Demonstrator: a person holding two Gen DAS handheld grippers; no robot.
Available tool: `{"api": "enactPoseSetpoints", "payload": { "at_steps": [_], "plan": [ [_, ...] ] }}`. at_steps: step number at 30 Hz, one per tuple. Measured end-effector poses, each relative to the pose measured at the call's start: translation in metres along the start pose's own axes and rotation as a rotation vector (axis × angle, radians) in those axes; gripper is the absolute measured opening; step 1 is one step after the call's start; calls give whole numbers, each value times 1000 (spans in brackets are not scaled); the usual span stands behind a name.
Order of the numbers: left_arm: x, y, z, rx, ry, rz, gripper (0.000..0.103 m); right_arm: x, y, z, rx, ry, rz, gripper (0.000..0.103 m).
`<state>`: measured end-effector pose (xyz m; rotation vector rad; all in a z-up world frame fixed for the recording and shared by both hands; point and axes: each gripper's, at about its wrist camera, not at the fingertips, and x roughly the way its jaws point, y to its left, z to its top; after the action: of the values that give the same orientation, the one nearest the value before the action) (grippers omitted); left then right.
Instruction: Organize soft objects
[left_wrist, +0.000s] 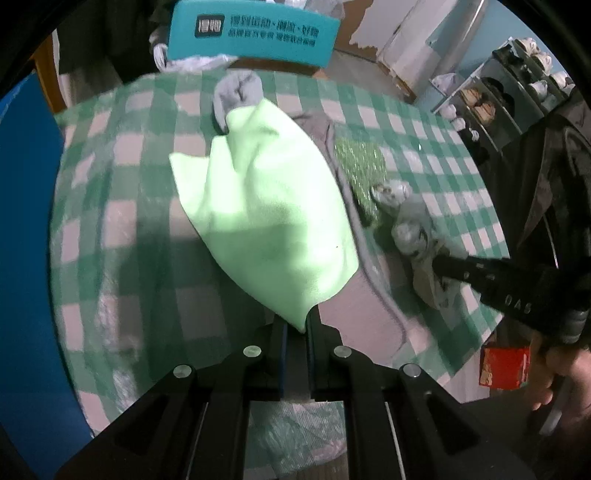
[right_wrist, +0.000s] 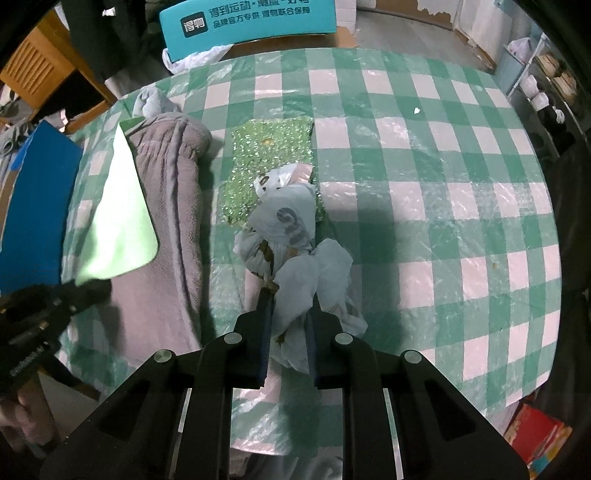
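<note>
Left gripper (left_wrist: 295, 325) pinches a corner of the light green cloth (left_wrist: 266, 206), which hangs over the checked tablecloth (left_wrist: 110, 184). Over on the right wrist view, the right gripper (right_wrist: 290, 314) is clamped on the crumpled pale plastic bag (right_wrist: 295, 251), beside the grey towel (right_wrist: 166, 206) and sequined green cloth (right_wrist: 269, 147).

left gripper (left_wrist: 297, 326) clamps corner of light green cloth (left_wrist: 266, 210) over checkered table (left_wrist: 122, 206); right gripper (left_wrist: 437, 264) pinches crumpled plastic bag (left_wrist: 413, 225) near right edge.
</note>
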<state>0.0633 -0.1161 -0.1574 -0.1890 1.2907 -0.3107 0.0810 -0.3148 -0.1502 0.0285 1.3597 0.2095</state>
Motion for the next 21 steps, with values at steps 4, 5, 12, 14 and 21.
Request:
{"api": "enactPoseSetpoints", "payload": {
  "at_steps": [4,5,12,14,21],
  "plan": [
    [2,-6,-6,27,29,-15,8,0,2,-1,0,3,-1,16],
    [4,-7,-6,31,38,-14,10,0,2,-2,0,6,-1,16],
    [7,-2,-4,3,26,28,53,5,2,-2,13,28,1,16],
    [7,-1,-3,3,19,39,58,6,2,0,13,32,0,16],
    [1,-2,3,23,-31,74,64,7,2,2,4,28,2,16]
  ]
}}
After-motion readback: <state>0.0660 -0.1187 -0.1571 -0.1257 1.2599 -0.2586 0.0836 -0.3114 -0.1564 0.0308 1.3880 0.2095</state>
